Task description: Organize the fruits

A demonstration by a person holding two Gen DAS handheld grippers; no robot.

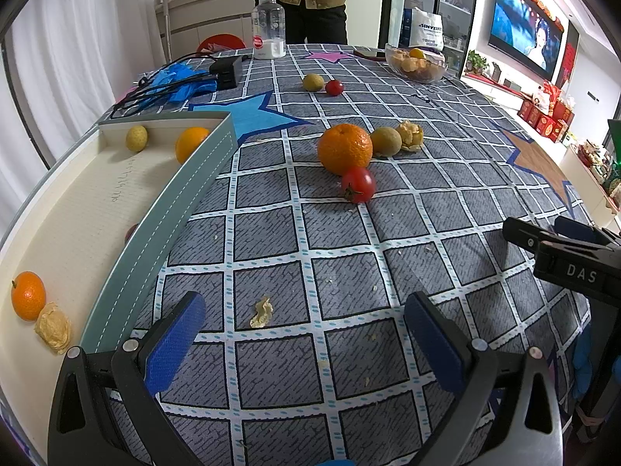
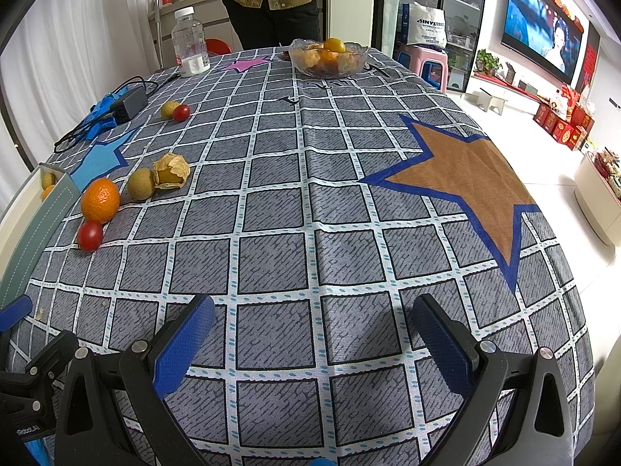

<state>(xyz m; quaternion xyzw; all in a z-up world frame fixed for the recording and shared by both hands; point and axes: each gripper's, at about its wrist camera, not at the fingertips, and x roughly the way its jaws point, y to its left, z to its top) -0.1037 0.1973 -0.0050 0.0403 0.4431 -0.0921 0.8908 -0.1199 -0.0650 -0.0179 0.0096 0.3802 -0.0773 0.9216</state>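
Both grippers hover low over a desk [image 2: 349,209] covered in a grey checked cloth. The left gripper [image 1: 302,345] has its blue-padded fingers [image 1: 174,341] spread wide, with nothing between them; a scrap of dry husk [image 1: 262,312] lies on the cloth just ahead of them. The right gripper [image 2: 314,341] is likewise wide open and empty, over bare cloth.

The fruit still to be sorted sits ahead of the left fingers, well apart from them: a large orange [image 1: 344,148] with a small red tomato [image 1: 359,184] touching its near side, a greenish-brown round fruit [image 1: 385,141] beside it, and a husked golden berry [image 1: 410,136] behind that. Farther ahead lie another greenish fruit [image 1: 313,82] and a second tomato [image 1: 334,87]. To the left of the left fingers stands a shallow tray [image 1: 182,209] already holding a few oranges, a small yellow fruit and a papery husk.

The likely trouble: the fruits are round and packed close, so fingers closing on one may nudge its neighbour and send it rolling across the cloth. The tomato looks soft and could bruise under a hard squeeze. The tray's raised wall must be cleared when carrying fruit in.

Beyond the fruit are a water bottle [image 1: 268,25], a black charger [image 1: 226,70] with cables, a glass bowl [image 1: 417,64] of fruit, and a person standing at the far edge.
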